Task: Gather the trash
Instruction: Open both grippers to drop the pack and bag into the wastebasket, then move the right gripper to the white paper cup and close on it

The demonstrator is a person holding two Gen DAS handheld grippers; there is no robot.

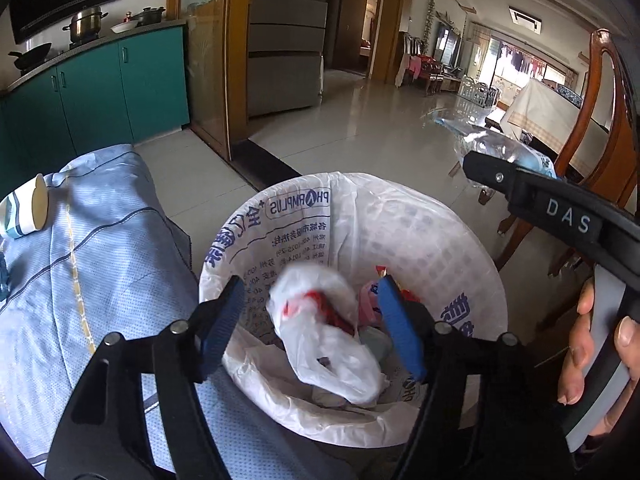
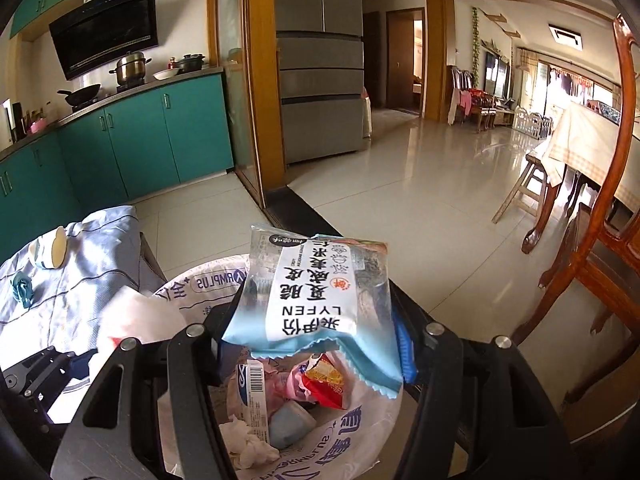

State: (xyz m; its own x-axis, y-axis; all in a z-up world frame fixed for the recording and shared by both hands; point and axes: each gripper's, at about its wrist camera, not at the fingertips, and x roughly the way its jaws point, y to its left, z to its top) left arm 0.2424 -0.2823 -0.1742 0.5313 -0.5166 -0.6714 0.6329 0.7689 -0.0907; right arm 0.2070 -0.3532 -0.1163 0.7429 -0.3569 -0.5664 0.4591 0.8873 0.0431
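A trash bin lined with a white printed bag [image 1: 420,216] stands beside a cloth-covered table. My left gripper [image 1: 312,320] is open above the bin, and a crumpled white plastic bag [image 1: 328,332] blurs in the gap between its fingers, over other wrappers. My right gripper [image 2: 316,336] is shut on a light blue and clear snack packet [image 2: 316,296], held above the bin [image 2: 360,432]. It also shows in the left wrist view [image 1: 492,172] at the upper right with the packet [image 1: 500,148]. A paper cup [image 1: 28,212] lies tipped on the table.
The table has a blue striped cloth [image 1: 100,248]. A small teal clip [image 2: 22,286] lies on it near the cup [image 2: 50,252]. Wooden chairs [image 2: 592,248] stand to the right of the bin. Teal kitchen cabinets [image 2: 152,140] and a fridge [image 2: 320,60] are behind.
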